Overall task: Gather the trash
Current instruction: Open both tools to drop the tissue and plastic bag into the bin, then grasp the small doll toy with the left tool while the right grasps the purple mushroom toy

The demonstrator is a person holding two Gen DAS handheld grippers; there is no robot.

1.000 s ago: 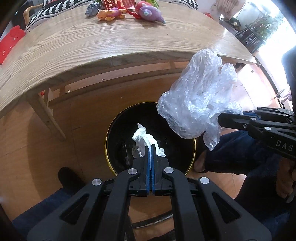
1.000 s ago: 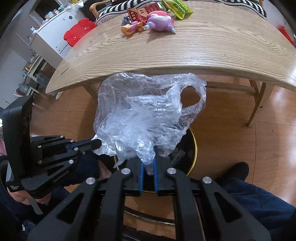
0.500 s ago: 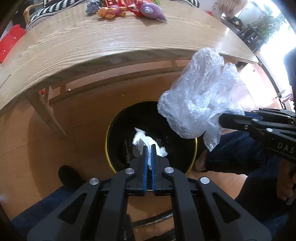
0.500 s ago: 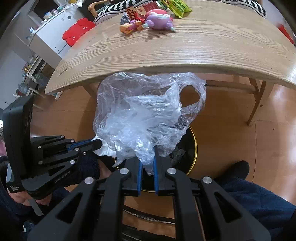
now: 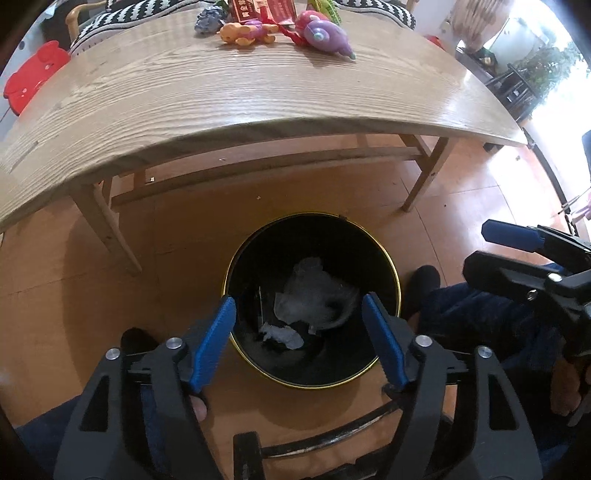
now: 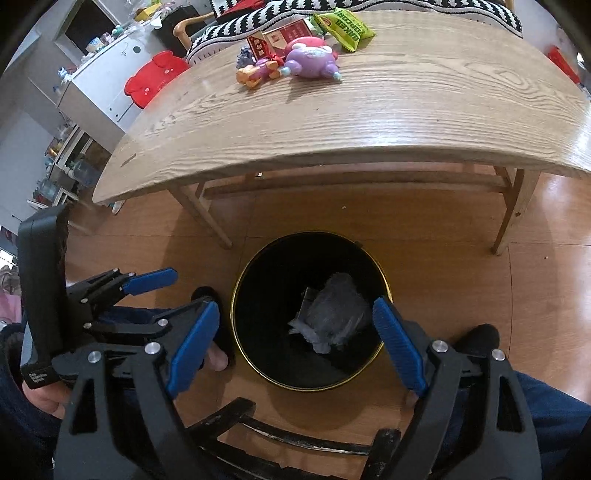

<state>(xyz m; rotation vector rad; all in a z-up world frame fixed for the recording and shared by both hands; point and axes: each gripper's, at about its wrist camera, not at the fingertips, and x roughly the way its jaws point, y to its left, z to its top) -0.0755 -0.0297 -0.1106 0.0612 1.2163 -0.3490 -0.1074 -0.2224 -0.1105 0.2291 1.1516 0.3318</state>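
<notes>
A black round bin with a gold rim (image 5: 388,258) (image 6: 382,275) stands on the floor in front of the table. Inside lie a crumpled clear plastic bag (image 5: 314,295) (image 6: 336,310) and a white tissue (image 5: 282,336) (image 6: 317,345). My left gripper (image 5: 299,306) is open and empty above the bin's near side; it also shows in the right wrist view (image 6: 184,290). My right gripper (image 6: 295,310) is open and empty above the bin; it also shows in the left wrist view (image 5: 476,247).
A wooden table (image 5: 221,99) (image 6: 369,110) stands behind the bin, with toys (image 5: 321,35) (image 6: 310,59), a red box (image 6: 284,35) and a green snack packet (image 6: 345,26) at its far edge. Table legs (image 5: 110,229) (image 6: 513,206) flank the bin. The person's legs and feet (image 5: 424,277) sit close to it.
Both grippers opened. The tissue dropped from the left gripper and the plastic bag from the right gripper; both now lie inside the bin.
</notes>
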